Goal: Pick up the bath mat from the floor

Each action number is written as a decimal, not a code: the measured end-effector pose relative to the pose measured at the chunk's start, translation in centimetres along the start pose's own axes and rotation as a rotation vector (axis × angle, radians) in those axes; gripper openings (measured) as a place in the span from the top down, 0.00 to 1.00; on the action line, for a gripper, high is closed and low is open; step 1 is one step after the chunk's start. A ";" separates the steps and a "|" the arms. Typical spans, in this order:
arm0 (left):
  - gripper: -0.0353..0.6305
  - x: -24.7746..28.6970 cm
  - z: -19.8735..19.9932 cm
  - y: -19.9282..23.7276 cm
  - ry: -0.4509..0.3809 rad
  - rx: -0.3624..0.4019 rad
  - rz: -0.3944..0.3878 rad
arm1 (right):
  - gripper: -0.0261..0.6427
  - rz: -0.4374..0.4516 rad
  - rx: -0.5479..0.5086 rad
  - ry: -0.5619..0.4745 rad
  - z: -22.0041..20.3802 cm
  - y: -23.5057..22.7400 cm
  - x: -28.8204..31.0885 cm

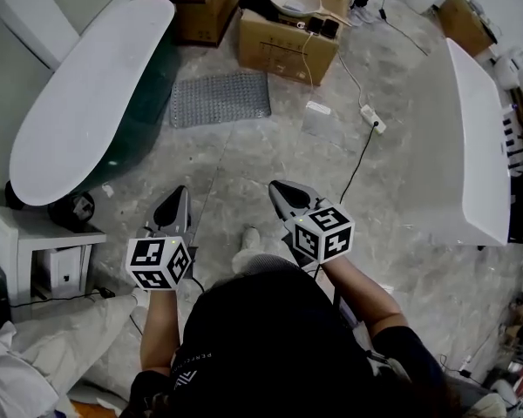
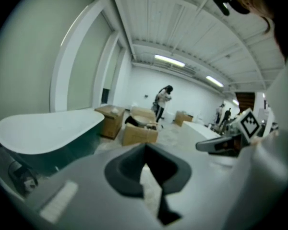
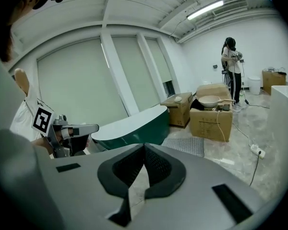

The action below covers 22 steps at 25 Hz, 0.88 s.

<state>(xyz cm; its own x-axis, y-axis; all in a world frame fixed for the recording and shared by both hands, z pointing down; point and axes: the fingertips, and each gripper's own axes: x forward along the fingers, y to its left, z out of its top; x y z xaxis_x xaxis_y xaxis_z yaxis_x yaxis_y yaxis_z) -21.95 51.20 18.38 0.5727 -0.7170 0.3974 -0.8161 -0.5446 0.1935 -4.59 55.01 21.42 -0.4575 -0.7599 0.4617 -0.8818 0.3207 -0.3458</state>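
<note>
Bath mat [image 1: 220, 99]: grey, flat on the floor [image 1: 244, 159] — just beside the bathtub [image 1: 87, 94], near the cardboard box [image 1: 288, 37].
My left gripper [image 1: 173, 205]: fingers clenched on nothing, held over bare floor, well apart from the mat.
My right gripper [image 1: 281, 192]: fingers clenched, empty — likewise well short of the mat.
</note>
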 end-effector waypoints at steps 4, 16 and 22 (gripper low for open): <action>0.94 3.1 0.9 1.3 0.009 0.000 0.013 | 0.96 0.012 0.013 0.019 1.5 -2.1 2.7; 0.94 9.8 2.9 3.4 0.046 -0.006 0.033 | 0.96 0.008 0.039 0.024 5.1 -6.3 8.0; 0.94 14.3 3.9 5.9 0.050 -0.009 0.028 | 0.96 -0.031 0.059 0.022 6.5 -9.0 11.0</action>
<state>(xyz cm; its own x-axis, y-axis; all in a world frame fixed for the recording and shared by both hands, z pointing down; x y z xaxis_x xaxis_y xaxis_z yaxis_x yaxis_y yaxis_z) -18.26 36.07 21.67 0.5452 -0.7090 0.4473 -0.8325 -0.5206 0.1895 -0.97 40.11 24.32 -0.4330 -0.7560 0.4909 -0.8876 0.2626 -0.3784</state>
